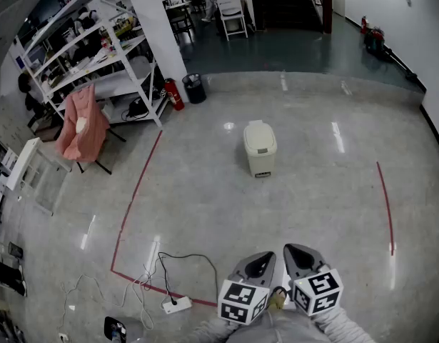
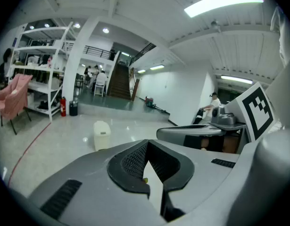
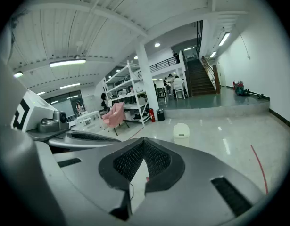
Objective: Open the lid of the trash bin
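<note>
A small cream trash bin [image 1: 260, 148] stands alone on the grey floor, lid down. It is well ahead of both grippers and shows small in the left gripper view [image 2: 101, 134] and the right gripper view [image 3: 181, 130]. My left gripper [image 1: 260, 261] and right gripper [image 1: 296, 252] are held side by side close to my body, at the bottom of the head view, pointing toward the bin. The left gripper's [image 2: 145, 142] tips meet with nothing between them. The right gripper's [image 3: 144, 140] tips also meet, holding nothing.
Red tape lines [image 1: 137, 191] mark the floor left and right of the bin. A white power strip [image 1: 175, 305] with loose cables lies near my left. A pink-draped chair [image 1: 82, 131], white shelving [image 1: 112, 56], a fire extinguisher [image 1: 175, 93] and a black bin [image 1: 195, 88] stand at the far left.
</note>
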### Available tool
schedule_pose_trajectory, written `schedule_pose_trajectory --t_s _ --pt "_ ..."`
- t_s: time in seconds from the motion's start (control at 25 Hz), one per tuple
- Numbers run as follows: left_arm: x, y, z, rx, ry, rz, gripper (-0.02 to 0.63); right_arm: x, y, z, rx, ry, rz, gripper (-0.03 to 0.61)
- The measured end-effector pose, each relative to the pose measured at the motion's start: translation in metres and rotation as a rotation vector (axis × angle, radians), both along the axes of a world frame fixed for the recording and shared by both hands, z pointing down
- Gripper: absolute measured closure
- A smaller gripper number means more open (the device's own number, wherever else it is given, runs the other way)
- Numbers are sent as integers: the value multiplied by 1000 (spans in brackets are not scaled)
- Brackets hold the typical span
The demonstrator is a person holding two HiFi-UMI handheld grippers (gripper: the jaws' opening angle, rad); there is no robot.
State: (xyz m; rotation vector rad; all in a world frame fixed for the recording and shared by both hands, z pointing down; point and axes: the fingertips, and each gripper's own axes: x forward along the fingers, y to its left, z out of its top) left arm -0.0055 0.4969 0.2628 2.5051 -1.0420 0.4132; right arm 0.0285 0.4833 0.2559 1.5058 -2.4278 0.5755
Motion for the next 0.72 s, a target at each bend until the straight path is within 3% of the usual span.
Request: schedule_pose_trajectory --t_s 0.16,0.72 --pt "-7 4 -16 78 -34 -20 609 -8 6 -10 31 8 -13 581" --pt "-12 -5 -22 82 -28 -60 609 -8 1 -15 73 33 -44 581"
